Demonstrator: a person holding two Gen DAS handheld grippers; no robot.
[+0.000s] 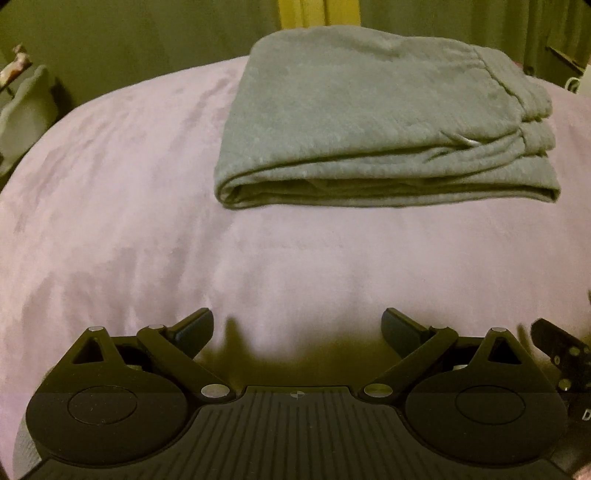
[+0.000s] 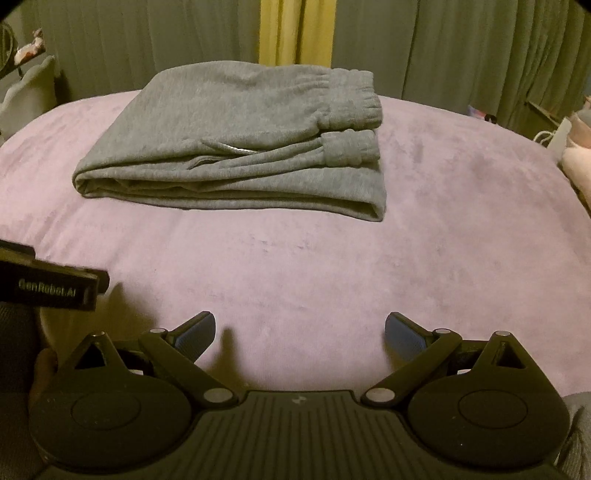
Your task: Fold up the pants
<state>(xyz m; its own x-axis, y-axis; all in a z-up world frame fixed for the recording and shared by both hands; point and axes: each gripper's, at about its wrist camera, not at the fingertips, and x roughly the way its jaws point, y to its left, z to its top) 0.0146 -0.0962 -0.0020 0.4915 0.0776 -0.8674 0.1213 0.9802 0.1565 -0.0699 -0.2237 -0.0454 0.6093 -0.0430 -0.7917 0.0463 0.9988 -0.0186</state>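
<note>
Both the left gripper [image 1: 297, 326] and right gripper [image 2: 300, 330] are held wide, empty. Bare purple blanket [image 2: 295, 266] lies ahead. The folded grey pants [image 2: 236, 144] are seen at 11 o'clock, unobstructed; curtains [image 2: 461, 48] behind.

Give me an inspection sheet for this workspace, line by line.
Surface: pink plush cover, smooth.
Job's things: grey pants folded into a compact stack, cuffs at the right.
Clutter: nothing seen on the cover.
Grippers: left hand-held gripper open, empty; right hand-held gripper open, empty; both short of the pants.
Cables: white cord at the right edge.
Surroundings: green curtains behind, yellow strip between them.
</note>
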